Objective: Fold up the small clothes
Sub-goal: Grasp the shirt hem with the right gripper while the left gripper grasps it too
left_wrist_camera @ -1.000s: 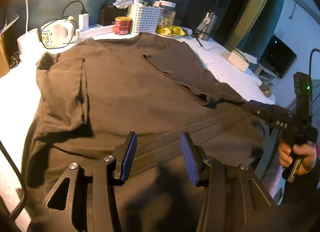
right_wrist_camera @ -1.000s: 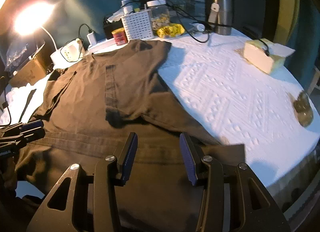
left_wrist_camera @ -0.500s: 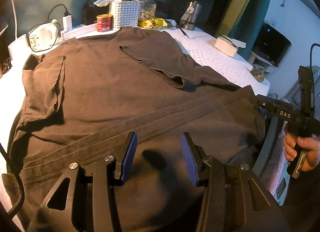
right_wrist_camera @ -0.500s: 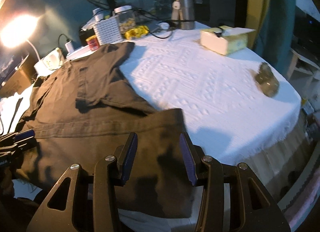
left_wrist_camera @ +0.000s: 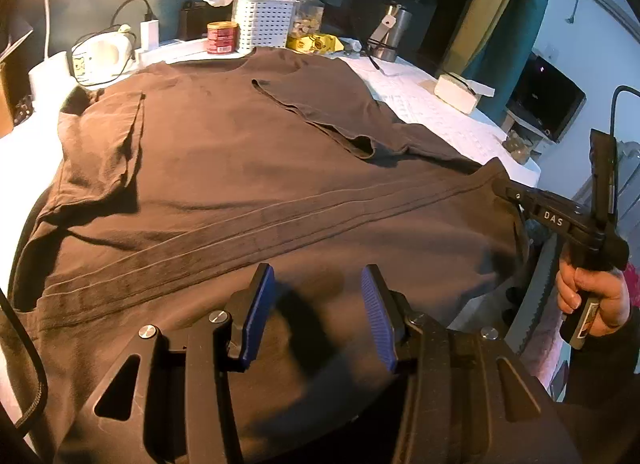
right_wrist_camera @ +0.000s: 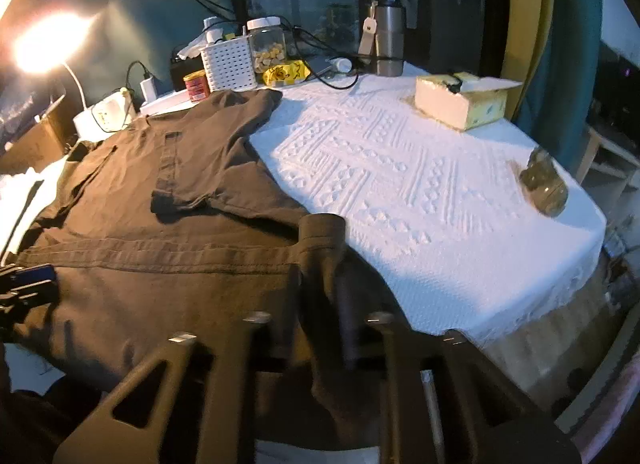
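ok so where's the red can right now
The red can stands at the back of the table, left of centre in the right wrist view, just behind the brown shirt's collar and beside the white slotted basket.

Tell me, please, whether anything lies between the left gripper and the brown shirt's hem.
Nothing visible does: the left gripper hangs over the brown shirt with open jaws, only bare cloth beneath. The right gripper is closing on the hem corner.
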`<state>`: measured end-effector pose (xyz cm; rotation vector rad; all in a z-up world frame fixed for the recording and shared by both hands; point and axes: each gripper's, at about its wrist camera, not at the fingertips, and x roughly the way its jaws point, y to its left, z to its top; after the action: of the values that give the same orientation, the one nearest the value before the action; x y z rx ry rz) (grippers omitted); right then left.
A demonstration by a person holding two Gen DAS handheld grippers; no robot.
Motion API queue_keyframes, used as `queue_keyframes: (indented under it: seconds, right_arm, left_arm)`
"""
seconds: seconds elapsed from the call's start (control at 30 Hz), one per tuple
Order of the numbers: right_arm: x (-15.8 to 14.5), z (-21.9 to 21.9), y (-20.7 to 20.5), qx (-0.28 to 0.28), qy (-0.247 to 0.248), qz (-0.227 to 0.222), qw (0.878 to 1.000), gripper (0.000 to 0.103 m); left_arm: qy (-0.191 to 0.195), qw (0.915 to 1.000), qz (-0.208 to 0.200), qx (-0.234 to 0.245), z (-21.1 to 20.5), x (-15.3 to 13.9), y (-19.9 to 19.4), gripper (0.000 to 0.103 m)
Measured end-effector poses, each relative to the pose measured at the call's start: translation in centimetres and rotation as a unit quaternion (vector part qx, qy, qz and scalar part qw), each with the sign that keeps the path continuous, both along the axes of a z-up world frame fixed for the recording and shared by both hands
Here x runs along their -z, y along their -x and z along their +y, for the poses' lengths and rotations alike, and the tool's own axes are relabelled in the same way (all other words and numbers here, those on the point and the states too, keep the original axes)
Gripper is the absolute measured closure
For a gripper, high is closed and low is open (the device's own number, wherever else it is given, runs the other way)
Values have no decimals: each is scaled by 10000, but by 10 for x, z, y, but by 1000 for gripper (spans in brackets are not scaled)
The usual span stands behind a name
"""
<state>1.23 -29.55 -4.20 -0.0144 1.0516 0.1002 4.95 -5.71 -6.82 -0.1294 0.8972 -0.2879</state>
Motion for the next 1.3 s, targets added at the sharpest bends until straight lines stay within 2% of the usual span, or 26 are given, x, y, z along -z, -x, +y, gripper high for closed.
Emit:
queue_keyframes:
  seconds: [0.17, 0.3, 0.47, 0.57, 0.77, 0.83, 0.87, 0.97, 1.0, 1.03, 1.07, 1.3]
  right_arm:
    - [-19, 1, -1, 35, 22, -355, 9994, 94]
    - [-27, 5, -2, -5, 34, -408, 9992, 94]
    - [-30, 10, -2, -60, 63, -436, 9990, 94]
    - [-30, 11, -2, -83, 78, -421, 9991, 94]
    - [-33, 15, -3, -123, 78, -449, 9989, 94]
    - [-33, 18, -5, -152, 89, -462, 9988, 94]
    - [-34, 19, -5, -162, 85, -465, 9987, 94]
    - [-36, 21, -7, -189, 78, -489, 9986, 94]
    - [-36, 20, -7, -177, 67, -504, 9986, 94]
    - [-37, 19, -8, -146, 55, -513, 9986, 94]
    - [-37, 18, -8, -123, 47, -509, 9986, 94]
    - [-42, 13, -9, -24, 23, -602, 9982, 94]
  left_arm:
    - [-121, 9994, -150, -286, 24, -15, 13, 58]
    - [-254, 9969, -183, -722, 59, -24, 26, 58]
    - [-551, 9880, -77, -1440, 110, -23, 47, 58]
    - [-722, 9791, -9, -1902, 139, -19, 59, 58]
    - [-801, 9658, 56, -2464, 172, -6, 72, 58]
    - [-653, 9666, 140, -2474, 176, -1, 71, 58]
    - [-577, 9696, 116, -2374, 175, 1, 70, 58]
    - [-683, 9765, 68, -2044, 162, 1, 66, 59]
    - [-737, 9782, 7, -1942, 157, 0, 65, 63]
    - [-794, 9792, -62, -1868, 154, -2, 65, 83]
    - [-846, 9795, -85, -1824, 151, -3, 65, 96]
    - [-1216, 9738, -696, -1792, 143, -35, 76, 99]
